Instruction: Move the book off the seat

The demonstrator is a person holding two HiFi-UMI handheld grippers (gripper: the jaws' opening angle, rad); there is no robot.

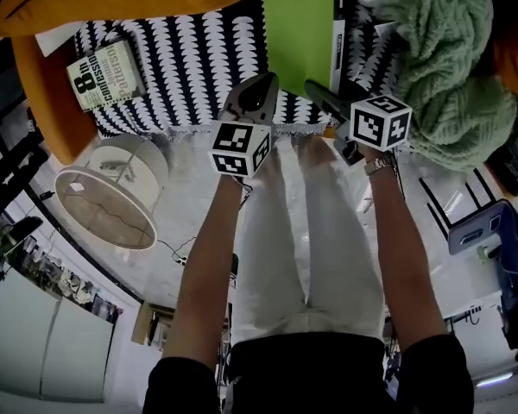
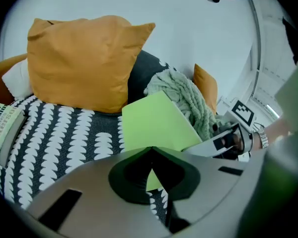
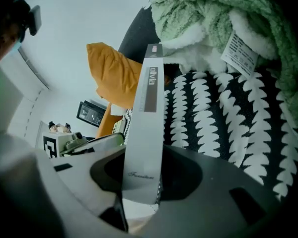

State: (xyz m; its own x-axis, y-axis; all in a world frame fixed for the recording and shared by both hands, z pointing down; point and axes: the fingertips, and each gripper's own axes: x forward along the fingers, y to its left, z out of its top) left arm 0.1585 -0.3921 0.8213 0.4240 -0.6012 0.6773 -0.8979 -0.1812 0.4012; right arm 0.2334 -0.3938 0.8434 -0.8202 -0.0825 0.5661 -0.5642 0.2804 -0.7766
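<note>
My left gripper's (image 2: pixel 150 151) jaws pinch the green book's (image 2: pixel 154 123) corner and my right gripper's (image 3: pixel 141 170) clamp its spine, so I should lift both evenly, clear of the seat (image 1: pixel 198 59).

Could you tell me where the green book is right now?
In the head view the green book is top centre, over the patterned seat, with the knitted blanket on its right; the left gripper and right gripper both grip it.
</note>
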